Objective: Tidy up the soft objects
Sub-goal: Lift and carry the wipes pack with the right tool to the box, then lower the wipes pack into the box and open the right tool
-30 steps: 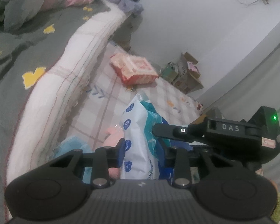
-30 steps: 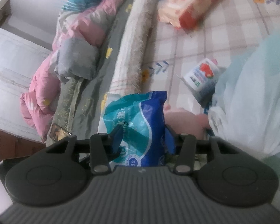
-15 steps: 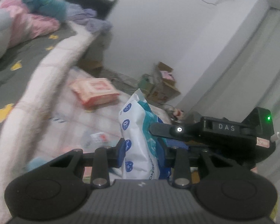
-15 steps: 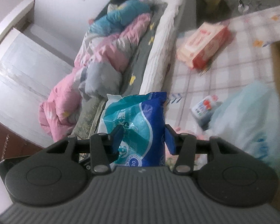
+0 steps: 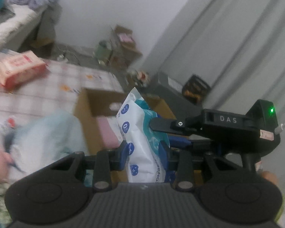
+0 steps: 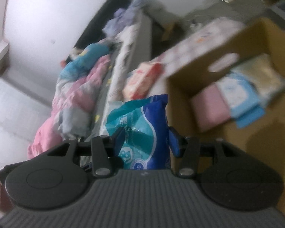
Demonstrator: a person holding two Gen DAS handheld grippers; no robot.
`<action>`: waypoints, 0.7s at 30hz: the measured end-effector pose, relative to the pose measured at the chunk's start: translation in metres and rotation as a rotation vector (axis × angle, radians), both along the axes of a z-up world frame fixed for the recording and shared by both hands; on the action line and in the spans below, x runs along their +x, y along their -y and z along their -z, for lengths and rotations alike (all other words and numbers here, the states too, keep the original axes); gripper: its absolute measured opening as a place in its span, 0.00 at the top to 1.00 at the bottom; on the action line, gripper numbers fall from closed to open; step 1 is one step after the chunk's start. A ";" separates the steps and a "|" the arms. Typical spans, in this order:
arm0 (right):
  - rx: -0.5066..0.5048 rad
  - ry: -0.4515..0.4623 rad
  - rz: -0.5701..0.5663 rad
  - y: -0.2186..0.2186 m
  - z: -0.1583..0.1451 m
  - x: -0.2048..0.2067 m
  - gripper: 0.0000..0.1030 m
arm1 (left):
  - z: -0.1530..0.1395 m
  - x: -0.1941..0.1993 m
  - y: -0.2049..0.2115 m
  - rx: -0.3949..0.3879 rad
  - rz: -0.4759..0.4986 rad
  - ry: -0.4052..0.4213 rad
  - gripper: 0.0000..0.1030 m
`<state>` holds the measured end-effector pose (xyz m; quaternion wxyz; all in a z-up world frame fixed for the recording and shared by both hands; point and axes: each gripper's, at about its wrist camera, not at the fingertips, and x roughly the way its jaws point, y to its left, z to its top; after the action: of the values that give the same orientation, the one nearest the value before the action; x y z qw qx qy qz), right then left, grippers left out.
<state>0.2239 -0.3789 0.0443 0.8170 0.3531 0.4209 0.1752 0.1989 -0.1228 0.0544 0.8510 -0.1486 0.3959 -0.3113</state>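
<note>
- Both grippers pinch one package between them: my left gripper (image 5: 145,151) has its blue pads pressed into the white end of a crinkly blue, teal and white plastic pack (image 5: 142,142), held upright.
- My right gripper (image 6: 146,138) squeezes the same pack (image 6: 142,129) at its blue and teal end; the glossy film is creased and dented where the pads bite.
- Seen from the left wrist, the right gripper's black body (image 5: 228,125), with a green light, lies across the pack's right side.
- Beyond the pack sits an open brown cardboard box (image 6: 214,60) with a slotted handle hole; inside it I see a soft pink block (image 6: 209,106), a pale blue packet (image 6: 237,95) and a cream one (image 6: 264,72).
- Far left on the checked floor mat (image 5: 47,87) lies a pink-and-red wrapped pack (image 5: 19,68).
- Near left, a pale blue translucent bag (image 5: 43,133) is blurred.
- A bed with rumpled pink, blue and grey bedding (image 6: 76,95) runs along the far left.
</note>
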 end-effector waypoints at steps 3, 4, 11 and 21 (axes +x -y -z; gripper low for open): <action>0.031 -0.050 0.037 0.031 0.024 -0.003 0.52 | 0.018 0.005 0.021 0.033 0.028 -0.030 0.66; 0.045 -0.069 0.048 0.041 0.033 -0.003 0.52 | 0.023 0.009 0.028 0.049 0.035 -0.039 0.66; 0.100 -0.167 0.070 0.067 0.091 0.018 0.53 | 0.052 0.028 0.056 0.152 0.089 -0.107 0.54; -0.050 -0.302 0.056 0.066 0.140 0.027 0.53 | 0.033 0.014 0.036 0.120 0.059 -0.027 0.48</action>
<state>0.2504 -0.4450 -0.0956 0.7574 0.3667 0.5332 0.0869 0.2130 -0.1593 0.0212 0.8434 -0.0897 0.4295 -0.3100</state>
